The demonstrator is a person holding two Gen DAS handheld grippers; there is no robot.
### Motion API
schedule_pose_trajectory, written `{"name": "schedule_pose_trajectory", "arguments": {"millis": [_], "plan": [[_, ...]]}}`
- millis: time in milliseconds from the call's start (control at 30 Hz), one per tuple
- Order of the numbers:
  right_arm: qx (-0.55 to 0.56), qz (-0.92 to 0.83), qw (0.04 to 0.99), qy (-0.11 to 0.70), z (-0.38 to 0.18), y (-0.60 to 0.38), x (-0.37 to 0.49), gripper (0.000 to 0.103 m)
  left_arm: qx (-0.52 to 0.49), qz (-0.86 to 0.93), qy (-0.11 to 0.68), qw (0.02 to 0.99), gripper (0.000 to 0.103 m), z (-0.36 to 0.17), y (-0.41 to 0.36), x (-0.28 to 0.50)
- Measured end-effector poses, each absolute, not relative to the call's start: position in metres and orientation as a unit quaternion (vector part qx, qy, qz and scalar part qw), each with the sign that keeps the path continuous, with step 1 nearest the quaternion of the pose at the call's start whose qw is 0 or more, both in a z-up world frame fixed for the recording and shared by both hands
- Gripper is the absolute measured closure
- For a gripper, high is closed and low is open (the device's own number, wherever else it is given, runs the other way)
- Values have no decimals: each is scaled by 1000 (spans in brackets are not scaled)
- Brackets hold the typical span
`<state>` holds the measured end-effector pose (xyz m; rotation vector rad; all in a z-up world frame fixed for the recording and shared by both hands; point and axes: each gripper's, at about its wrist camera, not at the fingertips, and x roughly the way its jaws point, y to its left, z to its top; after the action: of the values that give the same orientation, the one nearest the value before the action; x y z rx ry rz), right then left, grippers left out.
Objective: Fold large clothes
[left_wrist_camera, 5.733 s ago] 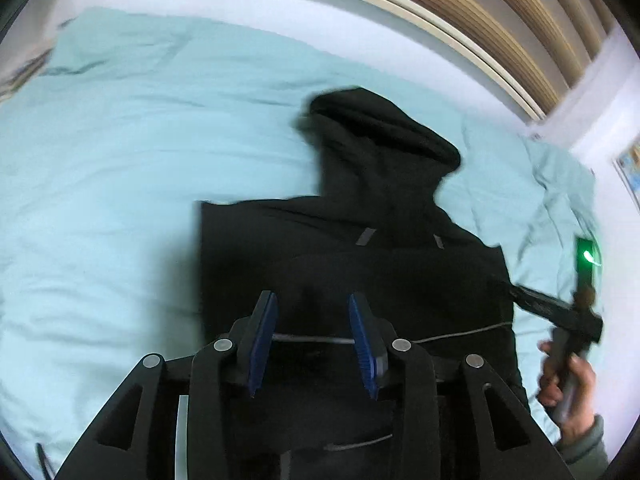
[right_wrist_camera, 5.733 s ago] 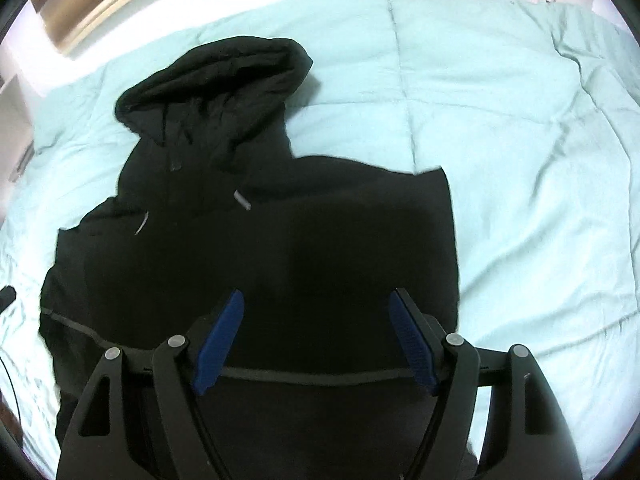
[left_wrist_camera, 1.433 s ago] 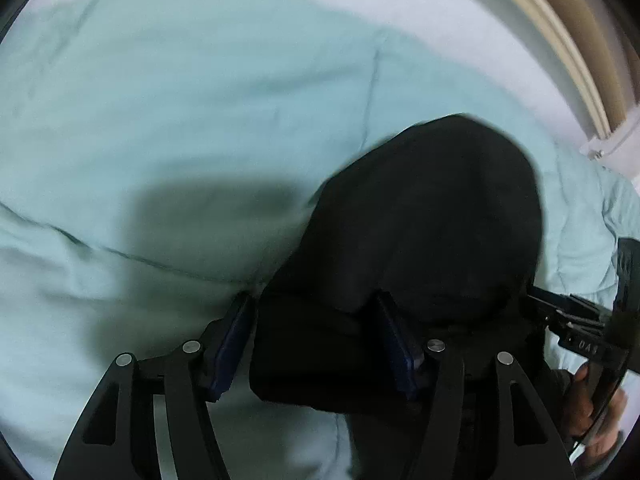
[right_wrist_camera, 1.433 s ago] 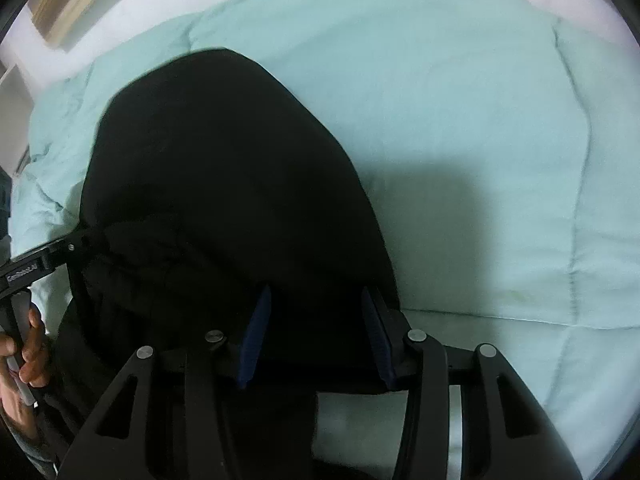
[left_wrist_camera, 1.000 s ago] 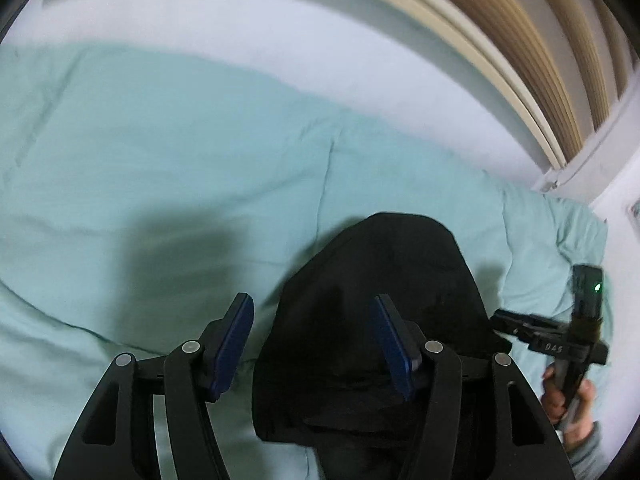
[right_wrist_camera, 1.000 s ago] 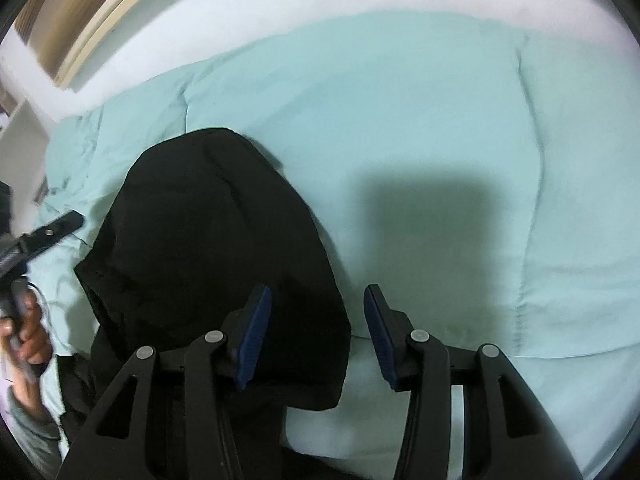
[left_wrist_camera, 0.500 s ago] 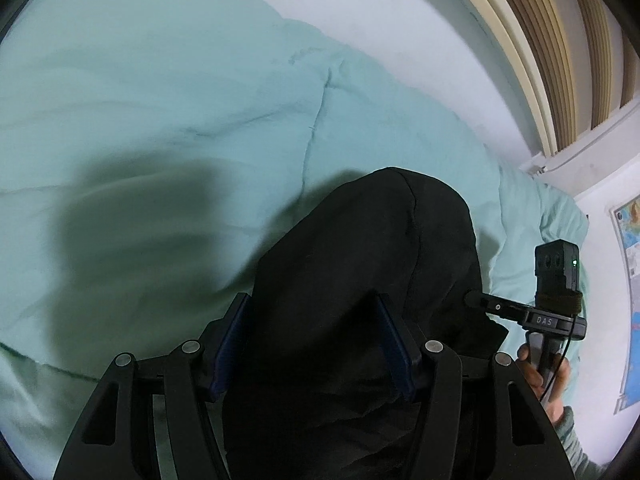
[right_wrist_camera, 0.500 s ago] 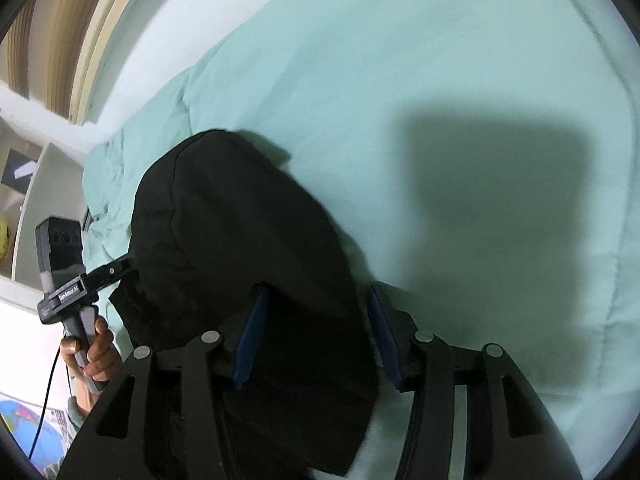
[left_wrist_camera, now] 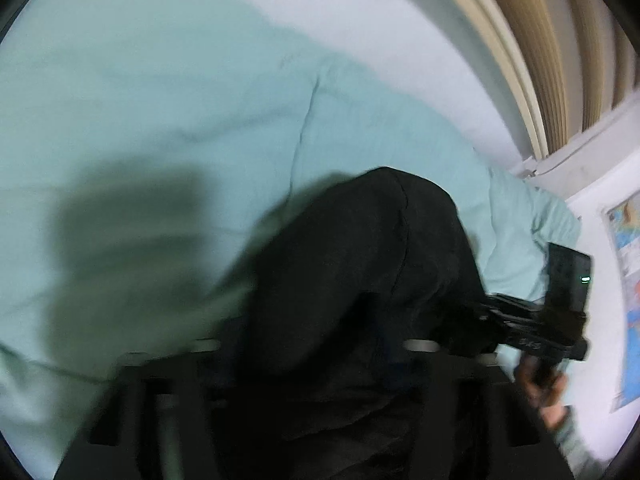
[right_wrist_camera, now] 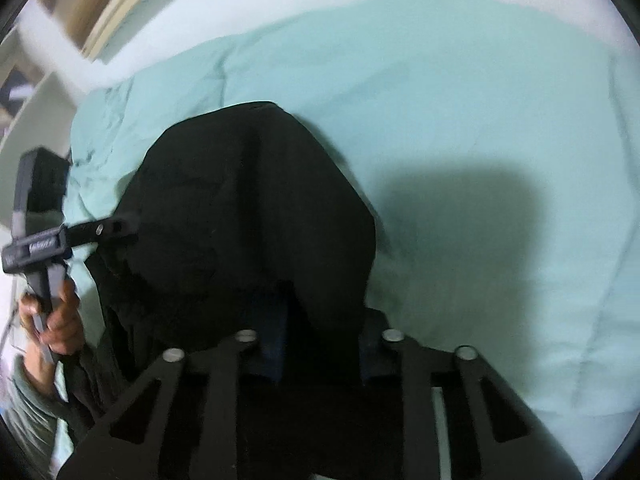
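place: home bedroom | evidence: bed with mint duvet (left_wrist_camera: 168, 92), window blinds (left_wrist_camera: 560, 40)

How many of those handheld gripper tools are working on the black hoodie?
2. The left gripper bites the black hoodie on one side of its hood; the right gripper clamps the other side. Both jaws have just been closing.

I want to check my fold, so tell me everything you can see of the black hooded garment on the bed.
The black hooded garment is soft, matte fabric, bunched with its rounded hood uppermost, lying on the pale green quilted bedcover. The left gripper and right gripper have just closed, each with cloth between its blue pads. Sleeves and hem are hidden.
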<state>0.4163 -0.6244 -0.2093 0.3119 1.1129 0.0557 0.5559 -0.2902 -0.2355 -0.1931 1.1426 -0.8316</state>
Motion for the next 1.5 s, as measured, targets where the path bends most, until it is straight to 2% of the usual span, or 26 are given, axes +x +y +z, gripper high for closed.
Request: {"name": "schedule_pose_trajectory", "arguments": {"millis": [67,267,467,633,767,933,1067,1167,1333,1367,1500], "plan": [[129,23,848,513,-191,-619,401,86,-98,-403,503,758,87,-218,-282,541],[65,3,896,439,-115,-589,329,87,-54,-429,413,801,88,-139,-261,462],[10,-18,920,391,-59,-545,227,88,-47,-447,374,811,89,-85,-219,366],[3,-21,914,405,-52,-517,141,88,-24,-443,402,801,85,-88,-181,273],[39,-24,869,493,-94,-513,90,80,17,-401,487,775,84,-131,-167,219],[102,-39,819,563,-124,-528,36,78,-2,-364,538,760,84,-150,-136,186],[120,-47,818,561,-101,-535,21,74,-12,-359,503,786,84,-110,-140,191],[131,-31,838,529,-70,-514,40,54,-18,-371,472,799,84,-77,-155,206],[136,-15,859,494,-39,-480,91,54,-17,-381,468,798,77,-59,-197,234],[135,-19,856,499,-42,-474,101,54,-20,-382,476,792,74,-64,-207,239],[123,-23,834,538,-79,-440,123,54,-2,-401,537,742,74,-113,-222,236]]}}
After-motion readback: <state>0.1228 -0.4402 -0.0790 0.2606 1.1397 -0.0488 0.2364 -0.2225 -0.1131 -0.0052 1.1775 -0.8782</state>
